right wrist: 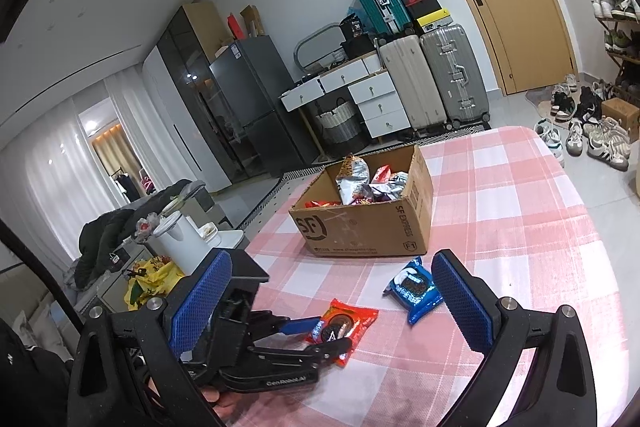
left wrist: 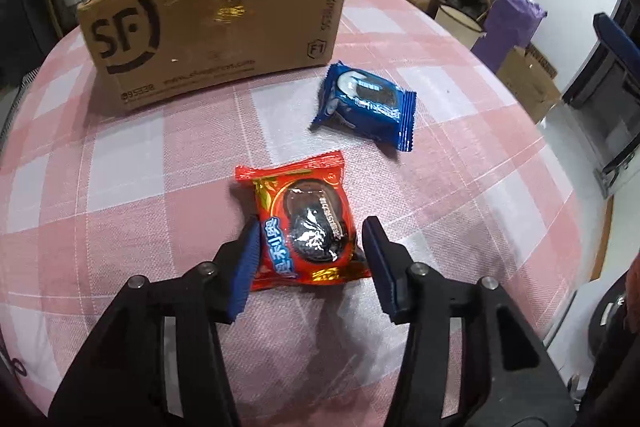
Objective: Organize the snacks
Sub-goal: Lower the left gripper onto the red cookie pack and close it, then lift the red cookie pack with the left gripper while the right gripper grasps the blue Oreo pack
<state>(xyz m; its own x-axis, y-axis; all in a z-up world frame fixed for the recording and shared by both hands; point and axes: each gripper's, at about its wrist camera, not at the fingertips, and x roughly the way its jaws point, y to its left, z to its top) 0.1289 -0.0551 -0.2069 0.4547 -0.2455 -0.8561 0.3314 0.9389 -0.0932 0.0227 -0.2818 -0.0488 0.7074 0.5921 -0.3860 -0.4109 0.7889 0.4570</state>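
Angling steeply down, left hand-held gripper [left wrist: 310,259] loosely straddling red snack packet [left wrist: 304,223], right hand-held gripper [right wrist: 332,303] spread wide, empty

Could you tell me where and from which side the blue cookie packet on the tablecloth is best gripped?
I would take the blue packet across its puffed middle, coming down from above with a finger on each long side. It lies flat on the checked tablecloth, clear of the cardboard box and the red packet, so both sides are free; the crimped ends look thin and slippery.
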